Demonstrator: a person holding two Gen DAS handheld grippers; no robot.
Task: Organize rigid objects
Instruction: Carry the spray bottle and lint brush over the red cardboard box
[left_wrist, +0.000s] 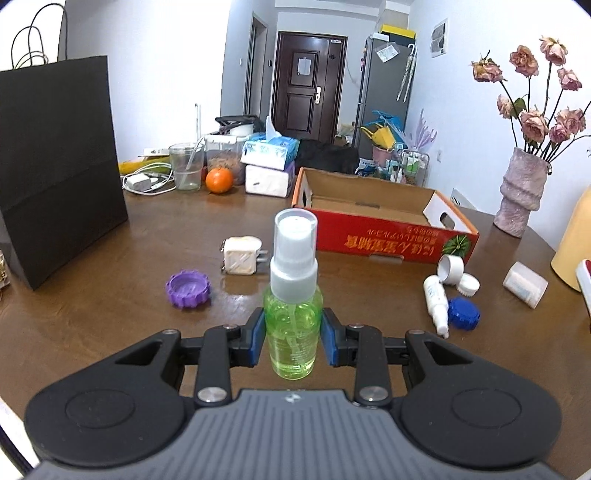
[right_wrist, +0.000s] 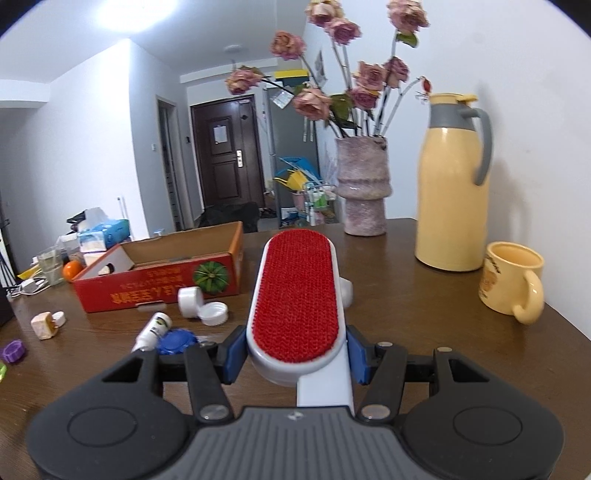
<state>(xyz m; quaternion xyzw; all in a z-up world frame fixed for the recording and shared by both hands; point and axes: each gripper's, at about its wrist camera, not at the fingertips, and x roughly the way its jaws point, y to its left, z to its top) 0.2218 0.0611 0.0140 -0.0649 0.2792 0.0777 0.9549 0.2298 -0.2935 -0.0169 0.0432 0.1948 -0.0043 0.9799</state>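
My left gripper (left_wrist: 293, 338) is shut on a green spray bottle (left_wrist: 293, 317) with a white pump and clear cap, held upright. My right gripper (right_wrist: 295, 354) is shut on a white lint brush with a red pad (right_wrist: 297, 295), pointing forward over the table. A red cardboard box (left_wrist: 384, 225), open and empty, lies ahead; it also shows in the right wrist view (right_wrist: 162, 273). On the table lie a purple cap (left_wrist: 188, 284), a white plug adapter (left_wrist: 242, 255), a small white bottle (left_wrist: 436, 301), a blue cap (left_wrist: 463, 313) and white caps (left_wrist: 458, 275).
A black paper bag (left_wrist: 59, 166) stands at the left. A vase of dried roses (right_wrist: 364, 188), a yellow thermos (right_wrist: 452, 184) and a yellow mug (right_wrist: 513, 280) stand at the right. Tissue packs (left_wrist: 269, 162), jars and an orange (left_wrist: 219, 180) sit at the back.
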